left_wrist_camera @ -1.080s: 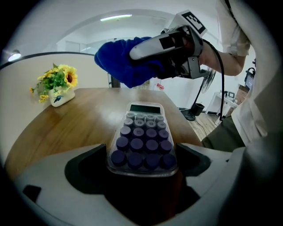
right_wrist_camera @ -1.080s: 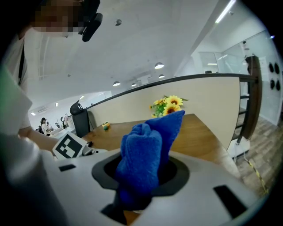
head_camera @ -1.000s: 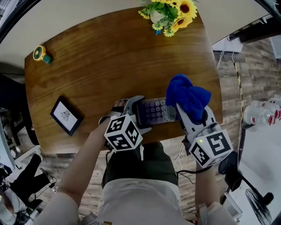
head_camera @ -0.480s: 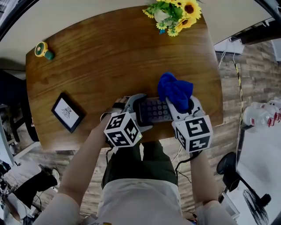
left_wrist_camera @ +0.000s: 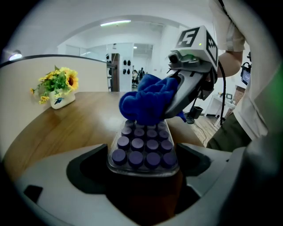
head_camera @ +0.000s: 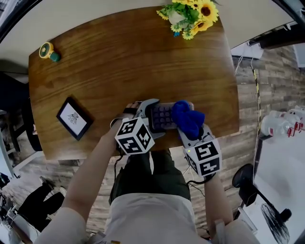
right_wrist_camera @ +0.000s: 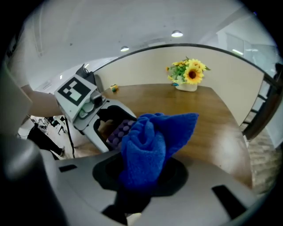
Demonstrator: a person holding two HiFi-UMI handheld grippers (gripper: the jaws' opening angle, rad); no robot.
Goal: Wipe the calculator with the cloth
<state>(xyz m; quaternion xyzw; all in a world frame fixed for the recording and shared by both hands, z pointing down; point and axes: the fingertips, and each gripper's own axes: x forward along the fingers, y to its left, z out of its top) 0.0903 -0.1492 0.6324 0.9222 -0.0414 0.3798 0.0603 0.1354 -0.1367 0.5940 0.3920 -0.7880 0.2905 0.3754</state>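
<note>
The calculator [head_camera: 162, 116] [left_wrist_camera: 143, 147], clear-cased with rows of purple round keys, is clamped by its near end in my left gripper [head_camera: 147, 117] [left_wrist_camera: 142, 174] at the table's front edge. A bunched blue cloth [head_camera: 187, 117] [left_wrist_camera: 148, 103] [right_wrist_camera: 148, 143] sticks out of my right gripper [head_camera: 187, 129] [right_wrist_camera: 141, 176], which is shut on it. The cloth rests on the calculator's far half, covering the upper keys. In the right gripper view the purple keys [right_wrist_camera: 118, 129] show just left of the cloth.
On the wooden table [head_camera: 124, 62] a sunflower pot [head_camera: 188, 13] stands at the far right, a small framed picture [head_camera: 73, 118] lies front left and a round yellow-green object [head_camera: 46, 51] sits far left. Cables and floor clutter lie right of the table.
My right gripper has carried the blue cloth leftward and nearer, from beside the calculator's right end onto its keys. The left gripper has stayed gripping the calculator.
</note>
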